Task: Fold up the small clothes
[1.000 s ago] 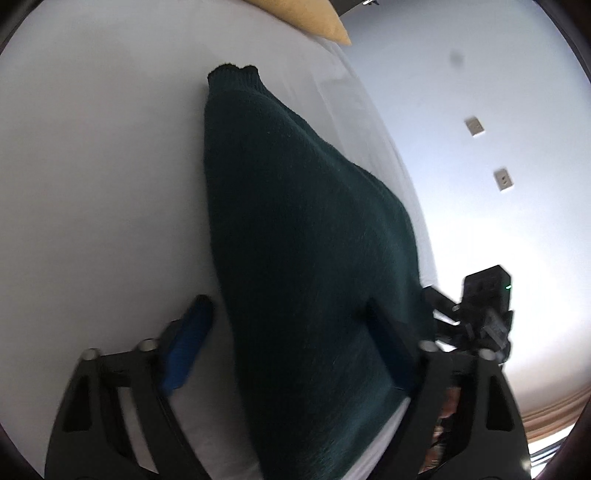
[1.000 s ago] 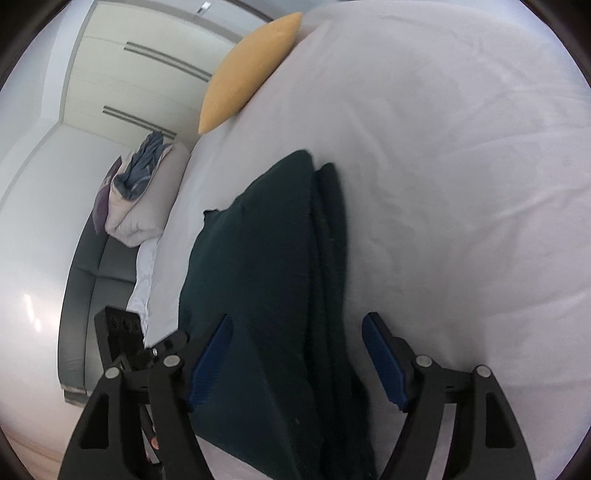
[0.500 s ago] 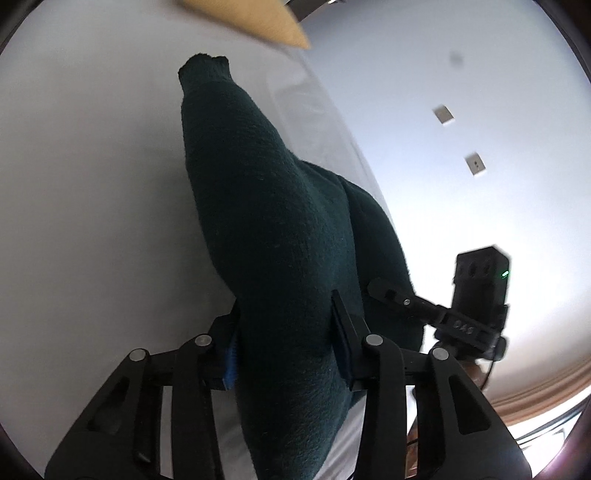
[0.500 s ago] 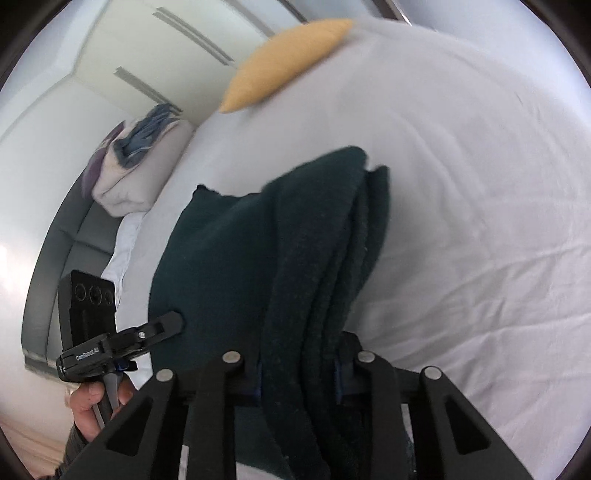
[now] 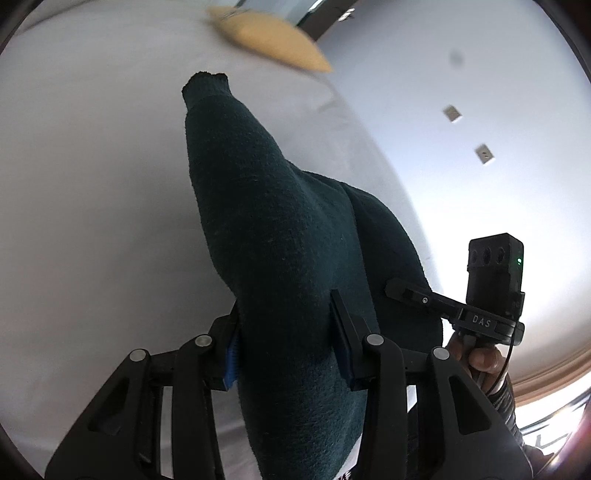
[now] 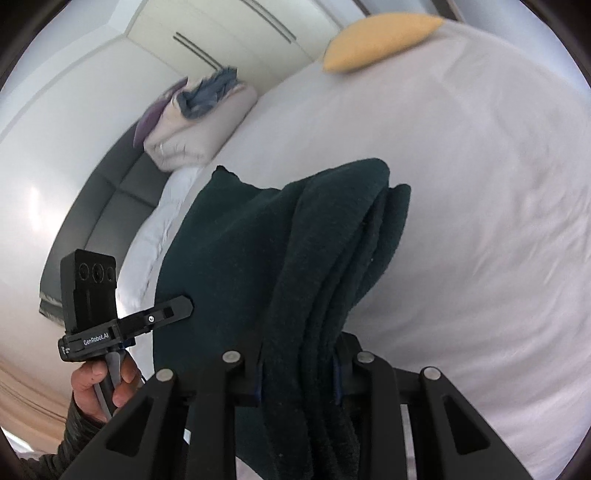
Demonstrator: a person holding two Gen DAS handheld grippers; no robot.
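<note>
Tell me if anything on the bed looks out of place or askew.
Nothing stands out. Both grippers, left and right, are clamped on the dark green garment, its near end lifted off the white bed. The yellow pillow lies at the far edge.

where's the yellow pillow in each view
Left wrist: the yellow pillow is at the top centre, blurred, on the white bed's far edge.
Right wrist: the pillow is at the top right, on the same bed edge.
Shared landmark: the dark green sweater, mid-frame in both.
</note>
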